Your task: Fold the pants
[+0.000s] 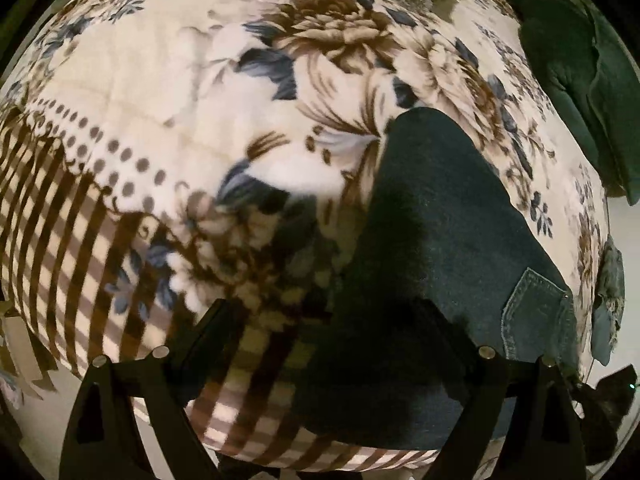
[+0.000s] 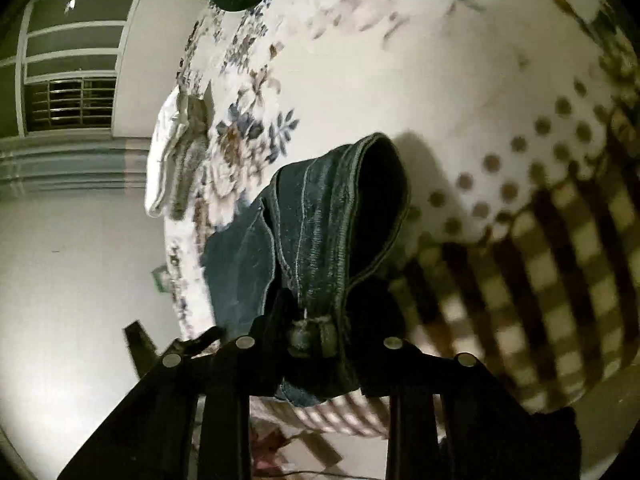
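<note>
Dark blue jeans (image 1: 448, 232) lie on the floral blanket (image 1: 160, 80), a back pocket (image 1: 532, 312) showing at the right. My left gripper (image 1: 324, 344) hovers open above the blanket at the jeans' near left edge and holds nothing. In the right wrist view my right gripper (image 2: 316, 344) is shut on the jeans' waistband (image 2: 312, 332) and lifts it; the denim (image 2: 336, 216) hangs up from the bed with the waist opening gaping.
A dark green cushion (image 1: 580, 80) lies at the bed's far right. A white and grey folded cloth (image 2: 176, 160) lies at the bed's edge. A window with bars (image 2: 68, 104) and bare floor (image 2: 80, 280) lie beyond the bed.
</note>
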